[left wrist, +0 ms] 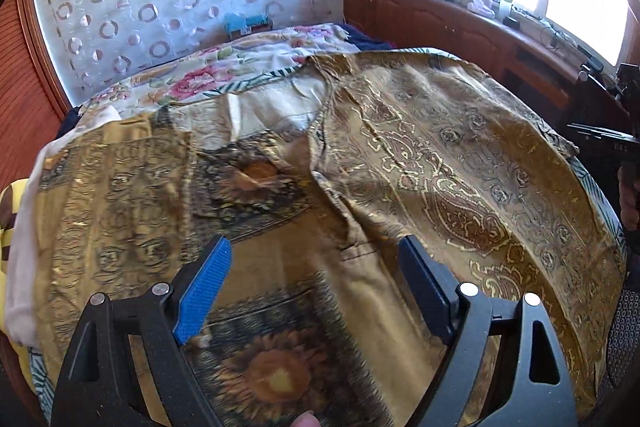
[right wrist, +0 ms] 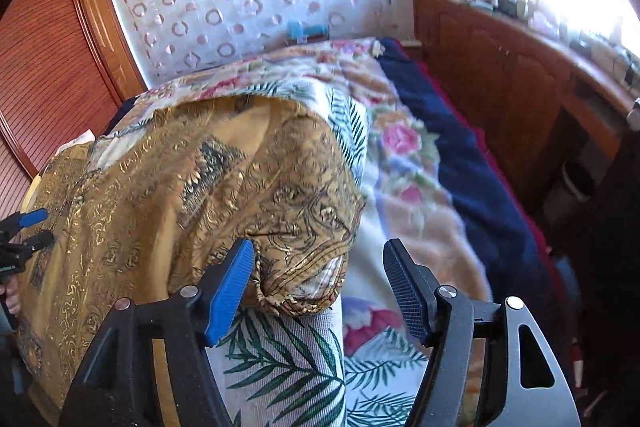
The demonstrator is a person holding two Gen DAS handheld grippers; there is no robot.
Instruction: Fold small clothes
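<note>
Golden paisley garment (left wrist: 400, 163) lies spread on the bed, filling the left wrist view; left gripper (left wrist: 316, 259) hangs apart above it, empty. Right wrist view: right gripper (right wrist: 320, 267) apart, garment's corner at 11 o'clock. Folding seems barely begun.

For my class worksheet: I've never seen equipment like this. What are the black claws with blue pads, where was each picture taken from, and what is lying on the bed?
Each claw is a hand-held gripper with two fingers; a person carries one in each hand. A camera on each looks forward along its fingers, so one picture comes from the left gripper, the other from the right gripper. Both stand open and hold nothing. On the bed lies a gold patterned garment, spread over a leaf-print cloth and a floral blanket. The garment's edge lies between the right gripper's fingers, unclamped.
</note>
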